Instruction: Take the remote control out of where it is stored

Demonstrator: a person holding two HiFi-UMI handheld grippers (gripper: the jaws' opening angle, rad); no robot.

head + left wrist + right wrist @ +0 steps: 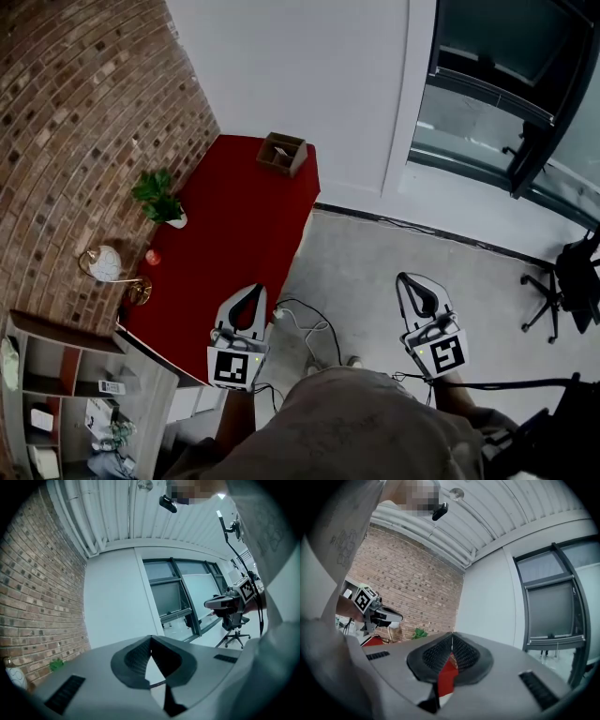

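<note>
**A:** What do we see on the left?

**B:** We see a brick wall (pixel 75 112) and a shelf (pixel 70 335) with small things in it. Next is the red table (pixel 239 225). On it, by the wall, are a white lamp (pixel 105 263) and a green plant (pixel 157 195).

**A:** Where is the remote control (pixel 280 149)?

**B:** We think it is the pale thing in the wooden box (pixel 294 161) at the far end of the table (it is too small for us to be sure).

**A:** And our grippers?

**B:** Our left gripper (pixel 254 288) shows at the near edge of the table. Our right gripper (pixel 404 277) shows over the grey floor (pixel 366 262). Both have their fingers pressed together, with nothing between them. A black office chair (pixel 572 281) stands far to the right.
</note>
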